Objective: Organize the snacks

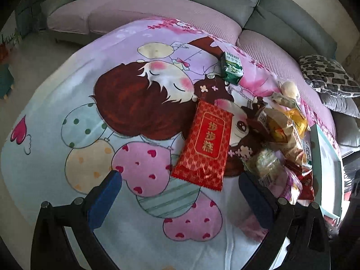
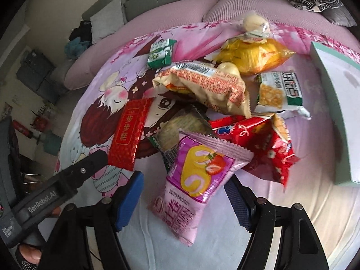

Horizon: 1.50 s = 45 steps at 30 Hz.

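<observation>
- Left wrist view: left gripper [image 1: 180, 193] above a cartoon-print cloth [image 1: 67, 103]; blue pads wide apart, nothing between them but cloth.
- Red packet [image 1: 205, 145] lies flat on the cloth, its lower edge just ahead of the jaw gap, not touched by either pad.
- Green packet [image 1: 231, 67] lies alone farther back; snack pile [image 1: 281, 139] is heaped to the right, beside a pale green box [image 1: 326, 168].
- Right wrist view: right gripper [image 2: 183, 200] with jaws about half open; pink strawberry-roll packet [image 2: 198, 180] lies in the gap. Left pad clear of it; contact at right pad cannot be told.
- Behind it: red bag [image 2: 265, 144], cream bag [image 2: 209, 85], yellow bag [image 2: 249, 56], white-green packet [image 2: 279, 94], overlapping in a heap.
- Pale green box at right edge.
- Other gripper's black body [image 2: 67, 180] at lower left, near the red packet.
</observation>
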Tool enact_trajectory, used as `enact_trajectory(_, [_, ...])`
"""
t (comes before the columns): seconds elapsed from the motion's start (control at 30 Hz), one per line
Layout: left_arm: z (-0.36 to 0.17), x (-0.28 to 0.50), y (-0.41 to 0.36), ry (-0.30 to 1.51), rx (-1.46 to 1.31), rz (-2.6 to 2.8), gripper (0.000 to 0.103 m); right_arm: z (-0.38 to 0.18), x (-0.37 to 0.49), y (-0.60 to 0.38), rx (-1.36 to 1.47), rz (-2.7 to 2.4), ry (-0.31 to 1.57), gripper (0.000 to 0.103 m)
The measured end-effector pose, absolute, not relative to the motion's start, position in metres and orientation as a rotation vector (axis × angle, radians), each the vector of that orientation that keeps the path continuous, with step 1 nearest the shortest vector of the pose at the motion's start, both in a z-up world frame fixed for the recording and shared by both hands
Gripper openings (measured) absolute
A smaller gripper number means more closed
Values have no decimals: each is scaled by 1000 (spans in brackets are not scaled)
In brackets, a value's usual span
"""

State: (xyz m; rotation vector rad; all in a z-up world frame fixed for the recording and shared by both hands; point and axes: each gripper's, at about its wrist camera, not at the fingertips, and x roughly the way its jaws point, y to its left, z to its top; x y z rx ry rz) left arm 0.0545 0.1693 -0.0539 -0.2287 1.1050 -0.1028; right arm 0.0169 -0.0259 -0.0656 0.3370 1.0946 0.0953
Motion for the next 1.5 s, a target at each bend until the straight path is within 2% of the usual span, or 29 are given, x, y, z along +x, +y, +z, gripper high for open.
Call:
enact_trajectory(0.33, [-57,86,144,1056,-106,-201,103,-75,22,-29,318,51,1097,74])
enact_trajectory(0.67, [-83,115,114,1120,100,-164,103,-74,18,-36,318,62,1104,62])
enact_trajectory(0.77, [-88,119,114,1139,121,-140,102,-74,11,-41,334,74,1110,55])
enact_trajectory(0.97, [-88,122,117,1133,118,-134,87,-69,0,-50,342,60,1119,53])
enact_trajectory(1.1, [-86,121,107,1122,128,-172,64,-67,-3,-48,326,64,1124,52])
enact_trajectory(1.23, [-84,116,100,1110,133,-174,50,-66,-4,-44,323,75,1122,50])
enact_trajectory(1.3, [-83,114,100,1104,122,-168,46,-65,-5,-43,324,80,1116,47])
enact_trajectory(1.5, [-74,103,104,1086,71,-157,46,-52,-10,-41,324,89,1074,43])
